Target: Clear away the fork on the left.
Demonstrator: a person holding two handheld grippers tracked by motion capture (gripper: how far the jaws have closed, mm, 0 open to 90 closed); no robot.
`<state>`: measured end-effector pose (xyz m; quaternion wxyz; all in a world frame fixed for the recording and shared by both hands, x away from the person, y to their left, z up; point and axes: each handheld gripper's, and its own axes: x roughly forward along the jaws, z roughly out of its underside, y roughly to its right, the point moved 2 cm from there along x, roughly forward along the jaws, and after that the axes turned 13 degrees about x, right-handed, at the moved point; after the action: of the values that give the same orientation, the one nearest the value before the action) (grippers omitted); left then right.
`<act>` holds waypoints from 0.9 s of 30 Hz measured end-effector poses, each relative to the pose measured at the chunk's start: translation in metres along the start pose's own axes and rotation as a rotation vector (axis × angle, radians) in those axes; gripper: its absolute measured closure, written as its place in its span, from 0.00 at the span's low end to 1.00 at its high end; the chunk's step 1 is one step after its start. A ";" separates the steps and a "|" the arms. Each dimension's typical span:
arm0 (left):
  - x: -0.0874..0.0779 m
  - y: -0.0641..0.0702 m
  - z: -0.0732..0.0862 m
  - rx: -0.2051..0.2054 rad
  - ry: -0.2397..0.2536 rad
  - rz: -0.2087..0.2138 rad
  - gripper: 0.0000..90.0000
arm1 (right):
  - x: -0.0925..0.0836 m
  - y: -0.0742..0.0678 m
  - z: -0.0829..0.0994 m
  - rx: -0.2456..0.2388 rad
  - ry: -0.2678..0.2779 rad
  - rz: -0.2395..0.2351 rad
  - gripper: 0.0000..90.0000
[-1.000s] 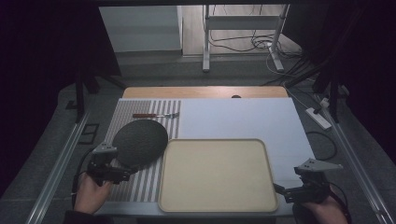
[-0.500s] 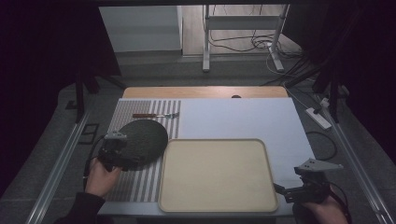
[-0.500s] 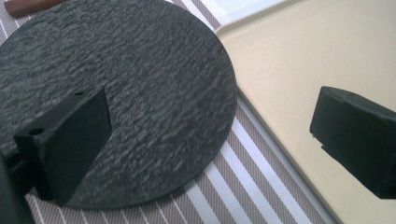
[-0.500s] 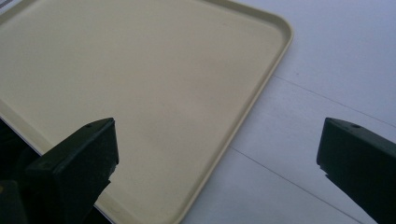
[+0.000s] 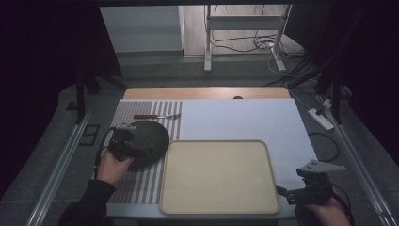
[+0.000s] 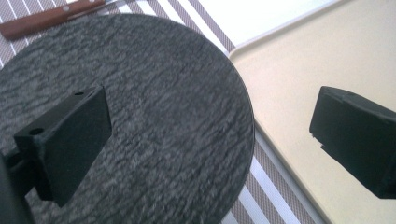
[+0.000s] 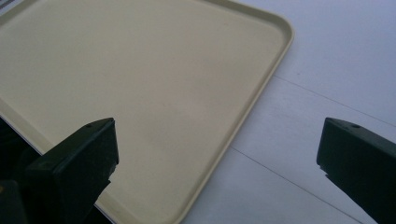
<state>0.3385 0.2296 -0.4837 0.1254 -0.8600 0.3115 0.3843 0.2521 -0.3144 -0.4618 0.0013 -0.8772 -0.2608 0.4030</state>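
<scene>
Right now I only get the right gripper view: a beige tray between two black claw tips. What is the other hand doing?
Observer: The left claw hangs over a dark round plate, its jaws wide apart.
Operator: Is that plate on my tray?
Observer: No, it lies on a striped mat, just left of the tray.
Operator: Anything else over there?
Observer: A wooden-handled utensil lies on the mat beyond the plate.
</scene>
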 end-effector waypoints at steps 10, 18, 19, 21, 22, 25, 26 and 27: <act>0.013 -0.007 -0.013 0.011 0.001 0.011 0.00 | 0.000 -0.001 0.000 -0.008 -0.007 -0.002 0.00; 0.024 -0.017 -0.025 0.022 0.009 0.007 0.00 | 0.000 0.000 0.000 -0.006 -0.006 -0.003 0.00; 0.025 -0.018 -0.027 0.023 0.010 0.007 0.00 | 0.000 0.000 0.000 -0.006 -0.007 -0.003 0.00; 0.029 -0.020 -0.030 0.027 0.009 0.002 0.00 | 0.000 0.000 0.000 -0.006 -0.007 -0.004 0.00; 0.030 -0.021 -0.032 0.029 0.006 0.000 0.00 | 0.000 0.000 0.000 -0.006 -0.007 -0.004 0.00; 0.035 -0.024 -0.036 0.035 0.003 -0.007 0.00 | 0.000 0.000 0.000 -0.005 -0.007 -0.006 0.00; 0.037 -0.025 -0.038 0.036 0.004 -0.007 0.00 | 0.000 0.000 0.000 -0.005 -0.007 -0.006 0.00; 0.039 -0.026 -0.039 0.035 0.004 -0.008 0.00 | 0.000 0.000 0.000 -0.005 -0.007 -0.006 0.00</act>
<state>0.3975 0.2149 -0.4866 0.1414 -0.8598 0.3148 0.3765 0.2521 -0.3142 -0.4619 -0.0006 -0.8750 -0.2643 0.4056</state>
